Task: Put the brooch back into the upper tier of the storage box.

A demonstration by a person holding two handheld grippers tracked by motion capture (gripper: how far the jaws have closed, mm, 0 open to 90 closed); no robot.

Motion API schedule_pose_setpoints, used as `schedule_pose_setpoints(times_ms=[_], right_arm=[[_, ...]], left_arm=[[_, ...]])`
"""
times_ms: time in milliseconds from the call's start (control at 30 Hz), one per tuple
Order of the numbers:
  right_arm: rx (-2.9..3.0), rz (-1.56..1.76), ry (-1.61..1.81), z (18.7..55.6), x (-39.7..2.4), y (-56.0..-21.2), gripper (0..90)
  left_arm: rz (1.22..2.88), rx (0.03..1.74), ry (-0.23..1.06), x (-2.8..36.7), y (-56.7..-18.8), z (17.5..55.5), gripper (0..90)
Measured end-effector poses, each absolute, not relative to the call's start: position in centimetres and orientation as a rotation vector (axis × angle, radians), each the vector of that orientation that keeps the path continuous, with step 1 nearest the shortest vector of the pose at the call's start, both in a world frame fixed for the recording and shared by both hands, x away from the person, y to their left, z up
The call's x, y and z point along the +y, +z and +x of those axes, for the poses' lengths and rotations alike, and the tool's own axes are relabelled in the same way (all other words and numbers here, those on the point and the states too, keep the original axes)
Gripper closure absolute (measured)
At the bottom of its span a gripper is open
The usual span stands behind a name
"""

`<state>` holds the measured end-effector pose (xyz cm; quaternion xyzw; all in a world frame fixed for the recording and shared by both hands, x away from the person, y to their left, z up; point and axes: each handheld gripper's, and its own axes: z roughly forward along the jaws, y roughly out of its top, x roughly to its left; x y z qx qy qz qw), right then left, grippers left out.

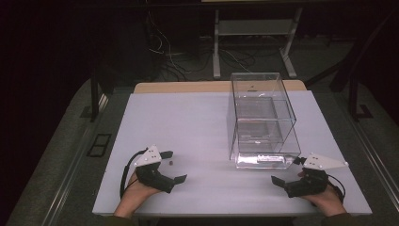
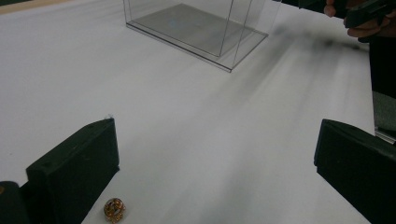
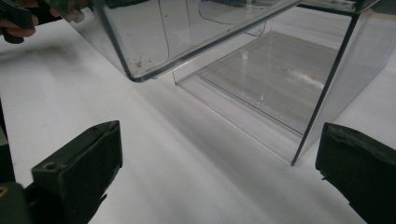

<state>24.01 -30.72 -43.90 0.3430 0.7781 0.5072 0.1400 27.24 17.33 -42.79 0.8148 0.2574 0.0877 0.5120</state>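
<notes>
A small round bead (image 2: 114,209), mottled gold and brown, lies on the plain white tabletop (image 1: 197,127); the clear plastic box (image 1: 262,117) is colourless (greyish at its floors).

A big white table top (image 1: 197,141) lies flat, with a thin strip of light brown wood (image 1: 183,87) showing along its far edge. Past the table, on the grey floor (image 1: 188,66), stands a white metal frame with two legs (image 1: 254,42). Thin wires, white and dark (image 1: 164,52), lie in a loose tangle on the floor near the left leg. A black rectangle with two openings (image 1: 99,144) lies on the floor just left of the table.
</notes>
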Motion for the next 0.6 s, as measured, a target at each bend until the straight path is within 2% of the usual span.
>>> schedule_pose_setpoints(times_ms=[600], right_arm=[[2.24,0.986,1.496,23.99,-30.76,-43.8,0.4]], left_arm=[[1.948,0.609,0.212,17.36,-42.41,27.45,0.0]])
